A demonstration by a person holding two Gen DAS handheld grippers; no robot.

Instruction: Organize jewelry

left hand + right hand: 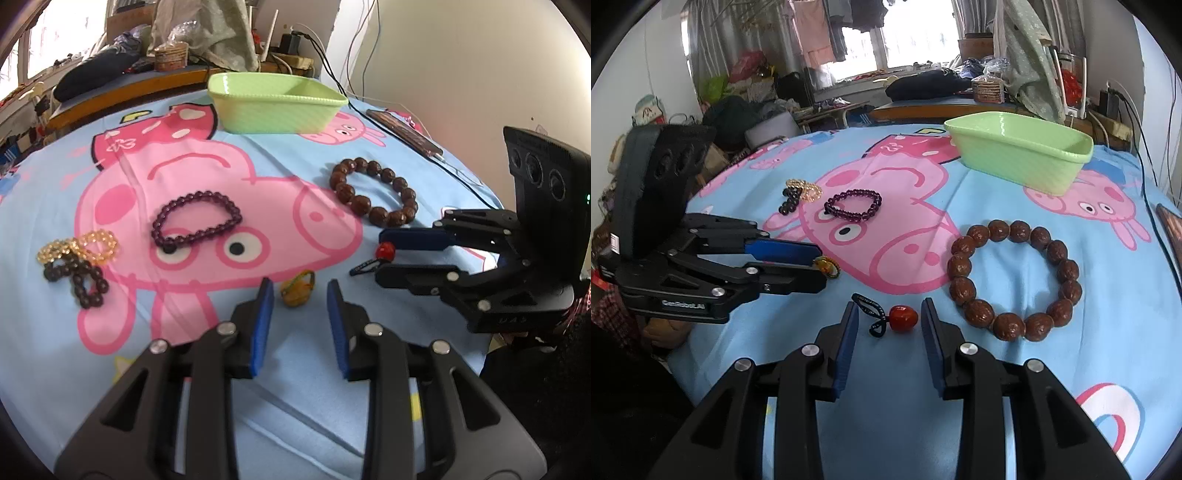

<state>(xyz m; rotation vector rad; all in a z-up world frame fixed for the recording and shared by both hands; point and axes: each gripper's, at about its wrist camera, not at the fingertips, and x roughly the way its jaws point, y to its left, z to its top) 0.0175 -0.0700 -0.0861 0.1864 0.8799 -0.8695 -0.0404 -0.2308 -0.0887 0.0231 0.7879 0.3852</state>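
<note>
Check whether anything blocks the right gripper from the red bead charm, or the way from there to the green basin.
Nothing visible does. The red bead charm lies between the open right gripper's fingertips, and only bare sheet leads past the brown bracelet to the green basin.

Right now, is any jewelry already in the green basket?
No: in the right wrist view the green basket shows only its bare inside, while the brown bead bracelet and purple bracelet lie on the bedsheet.

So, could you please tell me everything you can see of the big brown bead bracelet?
The big brown bead bracelet is a closed loop of large round beads with wrinkled, walnut-like skins, glossy reddish brown. It lies flat and roughly circular on the cartoon-pig sheet, its middle showing blue fabric. It sits nearer than the green tub and to the right of the red bead charm. Nothing touches it but the sheet.
</note>
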